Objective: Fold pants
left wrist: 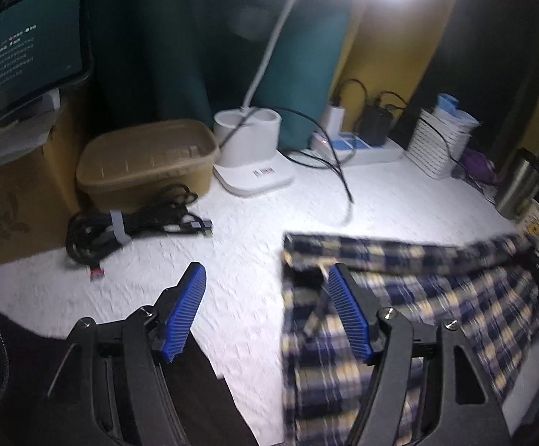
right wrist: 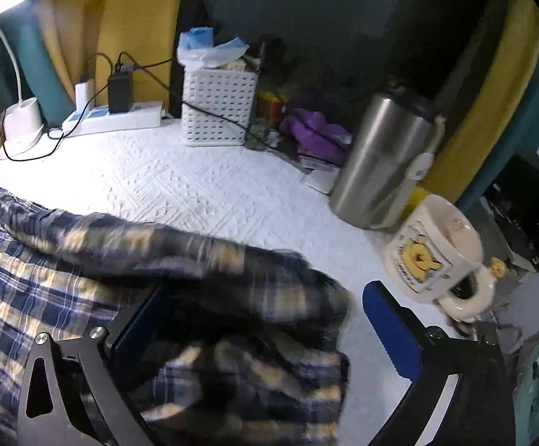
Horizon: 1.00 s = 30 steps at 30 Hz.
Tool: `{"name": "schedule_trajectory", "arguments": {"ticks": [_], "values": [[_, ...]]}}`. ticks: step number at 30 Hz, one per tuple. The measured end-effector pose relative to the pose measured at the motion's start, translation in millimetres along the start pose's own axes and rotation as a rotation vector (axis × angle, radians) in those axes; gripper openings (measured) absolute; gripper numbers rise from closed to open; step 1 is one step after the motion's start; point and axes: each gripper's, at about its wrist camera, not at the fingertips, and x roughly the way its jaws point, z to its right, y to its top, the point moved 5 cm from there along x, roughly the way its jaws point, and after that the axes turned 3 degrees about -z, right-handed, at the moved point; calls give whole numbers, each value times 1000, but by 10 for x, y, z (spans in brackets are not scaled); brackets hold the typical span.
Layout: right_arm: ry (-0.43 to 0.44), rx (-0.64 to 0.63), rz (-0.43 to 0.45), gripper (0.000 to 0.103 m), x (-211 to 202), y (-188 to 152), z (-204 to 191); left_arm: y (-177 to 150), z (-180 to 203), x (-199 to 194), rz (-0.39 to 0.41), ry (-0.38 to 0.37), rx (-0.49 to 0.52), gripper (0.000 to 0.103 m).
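The plaid pants [left wrist: 399, 297] lie spread across the white textured cover of the bench [left wrist: 239, 230], their blue, navy and cream checks blurred in both views. In the left wrist view the left gripper [left wrist: 265, 312] hovers over the bench with its blue ribbed fingers [left wrist: 184, 312] spread well apart and nothing between them; the left finger stands over bare white cover, while the right finger overlaps the near left edge of the pants, and whether it touches the cloth cannot be told. A dark garment [left wrist: 180, 390] lies under the gripper at the bench's near edge. In the right wrist view the right gripper [right wrist: 269, 319] is spread wide, and a bunched fold of the pants [right wrist: 83, 260] sits loosely in the gap, draped against the left blue finger [right wrist: 146, 319] and clear of the right one, so the cloth is not clamped. Behind the pants, toward the wall, stand a white desk lamp [left wrist: 247, 148] with its head glaring, a brown lidded container [left wrist: 146, 156], a bundle of black cables [left wrist: 128, 226], a white power strip [right wrist: 117, 119] and a white perforated basket [right wrist: 217, 107]. To the right stand a steel tumbler [right wrist: 380, 163] and, just beside it, a cream printed mug [right wrist: 436, 249].
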Motion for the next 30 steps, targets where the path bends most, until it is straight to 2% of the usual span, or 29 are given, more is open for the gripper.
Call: {"name": "schedule_trajectory", "arguments": {"ticks": [4, 8, 10, 12, 14, 16, 18, 19, 21, 23, 30], "values": [[-44, 48, 38, 103, -220, -33, 174, -180, 117, -46, -19, -22, 38, 69], [6, 56, 79, 103, -471, -50, 119, -309, 167, 1, -37, -46, 44, 69], [70, 33, 82, 93, -555, -42, -58, -341, 207, 33, -39, -59, 55, 69], [139, 22, 62, 79, -571, -8, -272, -348, 251, 55, -34, -66, 76, 69], [199, -8, 48, 72, -553, 39, -513, -335, 276, 100, -32, -72, 93, 68], [243, -37, 31, 71, -487, 80, -751, -315, 272, 141, -30, -77, 93, 67], [304, -39, 11, 70, -401, 138, -961, -289, 261, 192, -30, -79, 97, 51], [318, -41, 6, 70, -370, 163, -1037, -284, 253, 217, -36, -77, 98, 47], [343, -55, -8, 70, -273, 250, -1205, -281, 218, 283, -51, -74, 93, 30], [349, -57, -24, 70, -163, 316, -1288, -283, 179, 353, -69, -76, 83, 22], [325, 21, -108, 70, 302, 492, -1261, -234, 57, 471, -89, -70, 30, 19]]}}
